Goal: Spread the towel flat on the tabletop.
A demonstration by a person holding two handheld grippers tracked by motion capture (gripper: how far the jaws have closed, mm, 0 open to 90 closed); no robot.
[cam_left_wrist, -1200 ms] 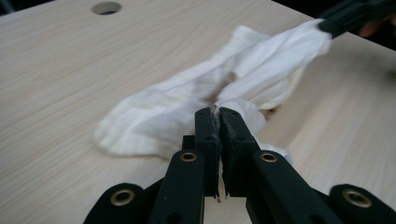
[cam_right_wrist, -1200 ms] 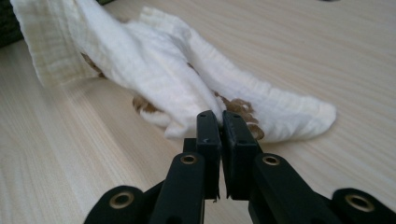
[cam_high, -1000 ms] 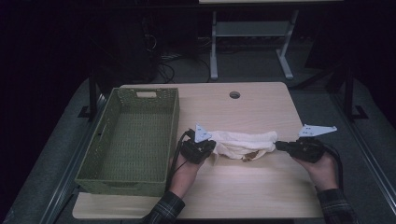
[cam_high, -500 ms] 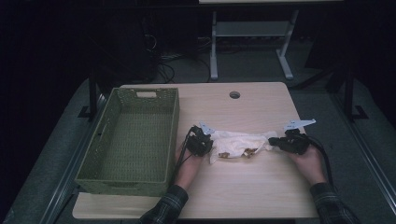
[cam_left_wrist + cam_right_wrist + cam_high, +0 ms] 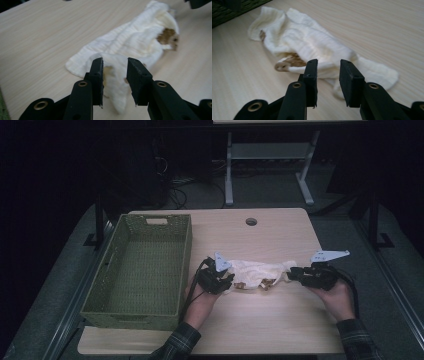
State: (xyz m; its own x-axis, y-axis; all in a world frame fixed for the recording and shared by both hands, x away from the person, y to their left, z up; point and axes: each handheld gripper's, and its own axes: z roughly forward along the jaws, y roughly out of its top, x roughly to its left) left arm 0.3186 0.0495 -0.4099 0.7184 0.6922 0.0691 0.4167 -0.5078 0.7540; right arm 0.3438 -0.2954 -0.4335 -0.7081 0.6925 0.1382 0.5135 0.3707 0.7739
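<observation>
High view: a cream cloth lies at frame centre between the left gripper and right gripper. Both sets of jaws have just been opening, cloth ends loose between them. A fold could snag a pad and drag.

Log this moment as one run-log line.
left gripper: opening, off cloth | right gripper: opening, off cloth | cloth: crumpled on table | basket: empty

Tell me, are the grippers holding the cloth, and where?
No. Both have just been opening: the left gripper and right gripper straddle the ends of the cloth, pads apart.
</observation>
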